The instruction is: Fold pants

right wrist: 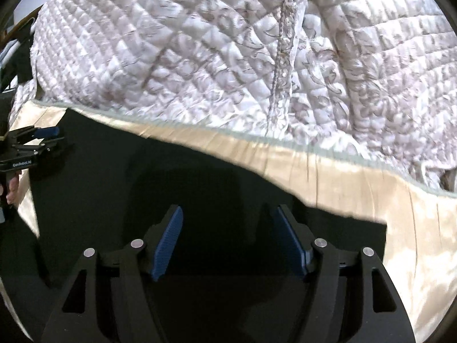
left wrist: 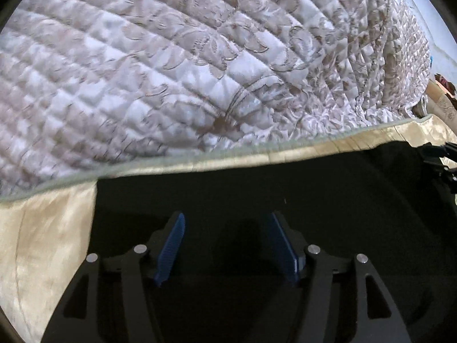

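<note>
Left wrist view: your left claw stands spread, blue pads well apart, nothing between them. The pants lie flat beneath it on the bed, dark and almost featureless, on a cream satin sheet. Their far edge runs straight, close to the border of the quilt. Their left edge is also straight and square. Your right claw shows at the frame's right edge, over the same cloth.

Right wrist view: your right claw is likewise spread and empty over the pants. A squared corner of cloth sits at lower right on the cream satin sheet. Your left claw hovers at far left, apparently empty.

Judgement: the neat edges suggest at least one fold laid down and released. How many layers lie there, you cannot tell; a further fold likely remains.
</note>
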The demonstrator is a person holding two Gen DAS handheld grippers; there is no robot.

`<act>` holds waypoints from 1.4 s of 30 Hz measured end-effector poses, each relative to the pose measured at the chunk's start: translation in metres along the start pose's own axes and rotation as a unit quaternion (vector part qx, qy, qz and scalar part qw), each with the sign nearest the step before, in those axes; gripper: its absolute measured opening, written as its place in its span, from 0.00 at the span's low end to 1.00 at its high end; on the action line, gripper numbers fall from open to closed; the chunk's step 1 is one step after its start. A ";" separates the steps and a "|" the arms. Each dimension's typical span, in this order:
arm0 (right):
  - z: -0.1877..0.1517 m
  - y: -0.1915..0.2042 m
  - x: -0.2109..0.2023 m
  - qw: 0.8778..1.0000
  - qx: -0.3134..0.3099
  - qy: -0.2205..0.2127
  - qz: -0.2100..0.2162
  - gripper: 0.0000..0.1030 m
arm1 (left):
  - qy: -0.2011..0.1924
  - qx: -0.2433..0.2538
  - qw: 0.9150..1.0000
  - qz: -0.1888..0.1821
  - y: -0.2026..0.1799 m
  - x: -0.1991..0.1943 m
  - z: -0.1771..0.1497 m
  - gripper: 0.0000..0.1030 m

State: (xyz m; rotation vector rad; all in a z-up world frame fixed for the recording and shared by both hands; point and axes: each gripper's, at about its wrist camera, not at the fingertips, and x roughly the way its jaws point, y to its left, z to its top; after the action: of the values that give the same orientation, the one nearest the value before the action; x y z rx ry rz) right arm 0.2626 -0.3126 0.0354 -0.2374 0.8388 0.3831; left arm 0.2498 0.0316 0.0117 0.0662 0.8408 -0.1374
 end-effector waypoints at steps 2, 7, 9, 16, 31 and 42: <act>0.008 -0.008 0.013 1.000 -0.002 0.004 0.013 0.65 | -0.002 0.011 1.000 -0.007 0.000 0.012 0.007 0.66; 0.016 -0.015 0.038 0.999 -0.006 0.018 0.035 0.65 | 0.017 0.031 0.999 -0.017 -0.005 0.037 0.013 0.74; 0.018 -0.015 0.042 0.999 -0.013 0.019 0.039 0.65 | 0.019 0.041 0.999 -0.015 -0.010 0.039 0.015 0.76; 0.027 -0.001 0.043 0.999 -0.039 0.024 0.024 0.17 | 0.025 0.095 0.995 -0.012 -0.034 0.040 0.013 0.15; 0.013 0.022 -0.069 0.997 -0.035 -0.070 0.023 0.09 | -0.087 0.027 0.996 -0.010 -0.029 -0.080 0.005 0.04; -0.114 0.077 -0.170 0.996 0.052 -0.061 0.042 0.09 | -0.089 -0.043 0.993 -0.064 -0.041 -0.181 -0.106 0.04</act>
State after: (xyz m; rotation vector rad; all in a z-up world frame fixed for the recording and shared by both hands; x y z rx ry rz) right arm 0.0500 -0.3227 0.0862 -0.0810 0.7477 0.4271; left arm 0.0467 0.0204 0.0760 -0.0808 0.6710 -0.2244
